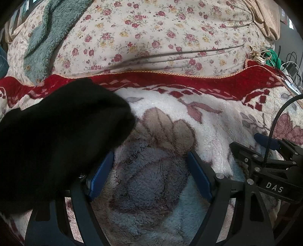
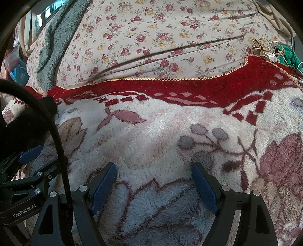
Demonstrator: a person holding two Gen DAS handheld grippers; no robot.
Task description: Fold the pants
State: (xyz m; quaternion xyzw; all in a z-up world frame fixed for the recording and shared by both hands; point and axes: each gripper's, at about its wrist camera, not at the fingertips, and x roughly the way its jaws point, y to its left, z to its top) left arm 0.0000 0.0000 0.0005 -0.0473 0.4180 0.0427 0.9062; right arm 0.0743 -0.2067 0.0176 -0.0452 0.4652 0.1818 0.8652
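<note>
- Left gripper (image 1: pixel 151 166): jaws spread wide, nothing between the blue pads (image 1: pixel 199 177); only fleece blanket (image 1: pixel 151 181) under the gap.
- Pants (image 1: pixel 56 136): black bundle, bunched, sitting on the blanket at the left of the left wrist view. It overlaps the left finger of that gripper, hiding most of the pad. Cannot tell if the fabric rests on the finger or just sits in front of it.
- Right gripper (image 2: pixel 154 181): also spread wide, holding nothing, hovering over the white and pink floral part of the blanket.
- Right wrist view shows only a sliver of the pants (image 2: pixel 22 124) at the far left edge, behind a black cable (image 2: pixel 56 136), just above the left gripper's blue fingertip (image 2: pixel 31 152). Left wrist view gives the full bundle.
- Left wrist view catches the right gripper's body (image 1: pixel 270 159) at lower right, "DAS" lettering on it. Right wrist view catches the left unit's body with "GenRobot.AI" on it. The two tools are side by side, near each other.
- Blanket has a red border (image 2: pixel 189 89) with orange stitched trim. Beyond it, a floral rose-print sheet (image 2: pixel 151 37).
- Teal fleece garment (image 1: pixel 47 34) lies on the sheet, upper left in both views.
- Tangle of cords and green fabric (image 2: pixel 272 51) at the far right edge of the bed, clearer in the right wrist view.
- Beige cloth (image 1: pixel 265 17) at top right, seen well only from the left wrist.
</note>
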